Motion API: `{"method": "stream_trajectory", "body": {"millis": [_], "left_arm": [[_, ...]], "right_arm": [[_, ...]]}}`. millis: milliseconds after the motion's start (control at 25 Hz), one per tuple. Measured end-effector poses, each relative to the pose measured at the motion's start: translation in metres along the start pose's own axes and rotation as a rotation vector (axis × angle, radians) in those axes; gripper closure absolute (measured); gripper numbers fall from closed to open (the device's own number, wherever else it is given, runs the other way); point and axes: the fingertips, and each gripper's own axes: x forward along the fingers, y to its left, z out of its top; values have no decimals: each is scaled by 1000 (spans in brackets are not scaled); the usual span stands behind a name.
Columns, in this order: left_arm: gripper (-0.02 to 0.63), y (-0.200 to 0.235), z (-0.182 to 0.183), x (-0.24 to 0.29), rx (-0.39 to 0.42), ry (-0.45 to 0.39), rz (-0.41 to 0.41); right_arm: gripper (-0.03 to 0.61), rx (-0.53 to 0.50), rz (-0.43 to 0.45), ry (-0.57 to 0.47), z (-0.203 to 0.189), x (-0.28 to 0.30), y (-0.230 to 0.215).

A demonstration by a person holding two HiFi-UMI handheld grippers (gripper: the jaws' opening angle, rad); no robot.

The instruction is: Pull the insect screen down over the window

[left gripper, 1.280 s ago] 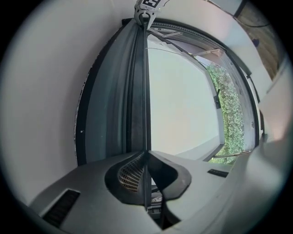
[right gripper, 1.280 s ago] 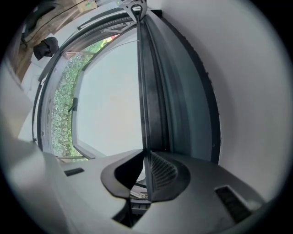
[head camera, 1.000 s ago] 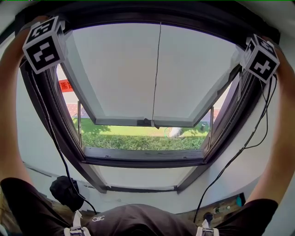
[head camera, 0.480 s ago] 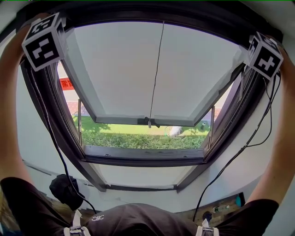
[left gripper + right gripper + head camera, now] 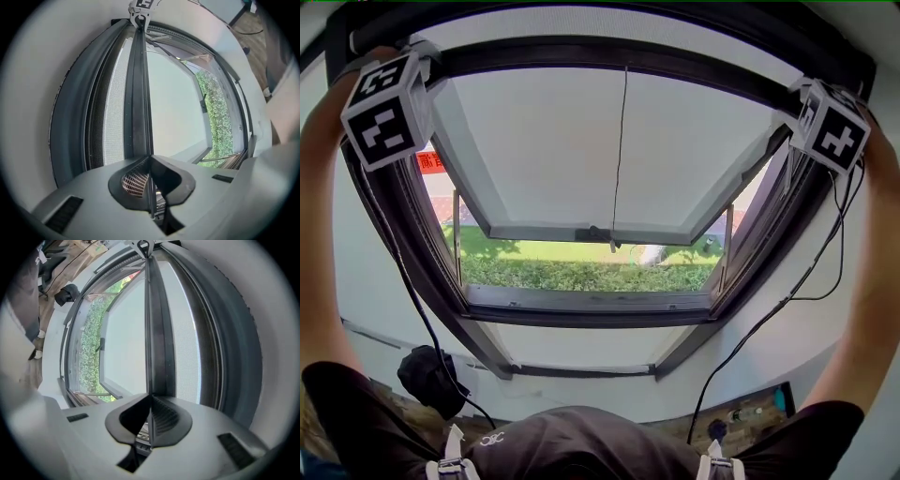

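Nearest: dark shirt (image 5: 572,450) at the bottom of the head view, forearms (image 5: 317,244) raised to the window's two top corners. Black cables (image 5: 405,281) trail from the tools down along the wall

Left gripper (image 5: 150,161): jaws narrow, pinched on the thin lip of the insect screen's pull bar (image 5: 138,93) at its left end. Right gripper (image 5: 150,399): same, jaws almost together, clamped on that lip at the bar's right end. Each gripper view shows the other tool's marker cube at the far end of the bar

Bar sits high in the window frame (image 5: 581,317), close under its top member, roughly level across. Only a narrow band of mesh (image 5: 112,117) shows between bar and frame top; most of the opening is uncovered

Beyond: sash (image 5: 544,141) swung outward at the bottom, thin cord (image 5: 619,150) hanging down the middle in front of it. Farther out, green hedge (image 5: 581,274) below the sash and a red sign (image 5: 431,161) at left
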Motion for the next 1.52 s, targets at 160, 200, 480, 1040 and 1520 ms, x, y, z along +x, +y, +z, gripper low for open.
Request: {"method": "stream_trajectory", "body": {"millis": [160,200,480,1040,1520], "left_arm": [[588,-21,3,2,-27,-31,-41],[588,-26,4,2,-29,-39,-51],[588,-81,9,14,5,-70,-108],[581,-204,16,29,98,-70,-119],[582,-320,20,45,76,-94,-272]], "right_arm": [[560,15,39,4,-1,5,20],[558,18,54,5,0,7,28],[560,-10,26,-10,4,23,75],[560,-26,42,91,5,56,197],[558,-42,199,117,12,85,308]]}}
